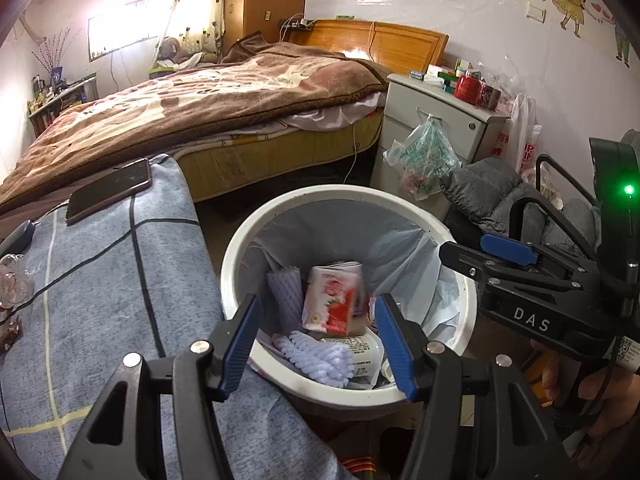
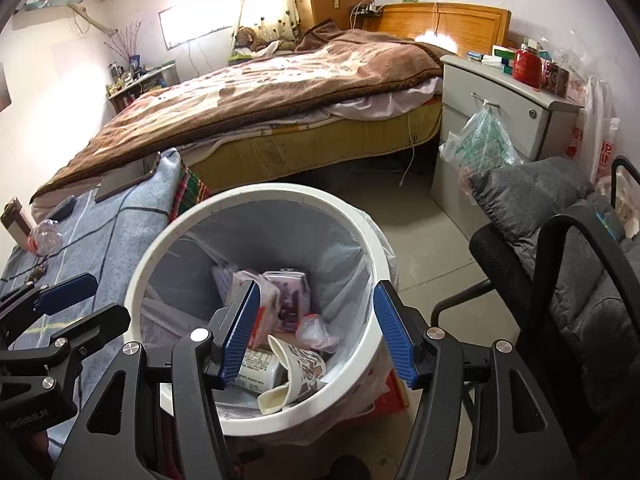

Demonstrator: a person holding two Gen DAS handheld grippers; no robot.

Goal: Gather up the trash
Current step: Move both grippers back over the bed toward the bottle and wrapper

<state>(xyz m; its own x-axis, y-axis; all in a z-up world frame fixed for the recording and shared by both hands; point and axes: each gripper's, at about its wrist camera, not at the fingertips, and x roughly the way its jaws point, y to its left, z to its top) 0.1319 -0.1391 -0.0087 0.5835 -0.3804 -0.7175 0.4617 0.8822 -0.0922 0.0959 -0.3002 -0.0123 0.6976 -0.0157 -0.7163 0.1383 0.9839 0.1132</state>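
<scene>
Both grippers, left [image 1: 316, 340] and right [image 2: 316, 332], hang jaws apart and empty over the white bin [image 2: 152, 256], carton [image 1: 330, 300] inside; risk: crushed bottle [image 2: 45, 236] left on the blue cloth could roll when reached for

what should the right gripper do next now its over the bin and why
Probably lift the right gripper clear and swing toward the crushed plastic bottle on the blue cloth. Its jaws stand open with nothing between them, and the pink carton is already inside the white bin.
</scene>
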